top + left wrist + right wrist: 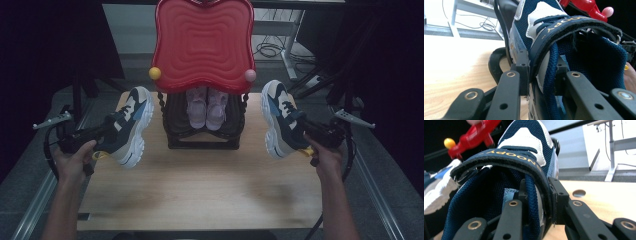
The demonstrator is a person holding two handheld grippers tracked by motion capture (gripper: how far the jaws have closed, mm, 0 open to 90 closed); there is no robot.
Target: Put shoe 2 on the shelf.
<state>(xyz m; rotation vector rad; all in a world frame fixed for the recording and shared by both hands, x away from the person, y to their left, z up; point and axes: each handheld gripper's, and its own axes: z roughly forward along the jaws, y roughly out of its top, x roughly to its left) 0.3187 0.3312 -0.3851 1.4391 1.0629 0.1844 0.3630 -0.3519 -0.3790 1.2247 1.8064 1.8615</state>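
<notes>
A navy, white and beige sneaker [132,125] hangs above the left side of the wooden table [200,185], toe pointing away. My left gripper [112,131] is shut on the side wall of its collar, one jaw inside the shoe and one outside. In the left gripper view the jaws [541,72] pinch the collar by the strap of the sneaker [544,15]. The matching sneaker [277,120] is held up at the right by my right gripper [300,131], likewise shut on its collar. In the right gripper view the gripper [539,195] clamps that sneaker [524,137] below the strap.
A black shoe rack [202,142] stands mid-table at the back, between the two sneakers, with a pair of lilac shoes [206,107] inside. A red wavy panel [202,42] tops it, with a yellow ball [155,73] and a pink ball [250,75] at its lower corners.
</notes>
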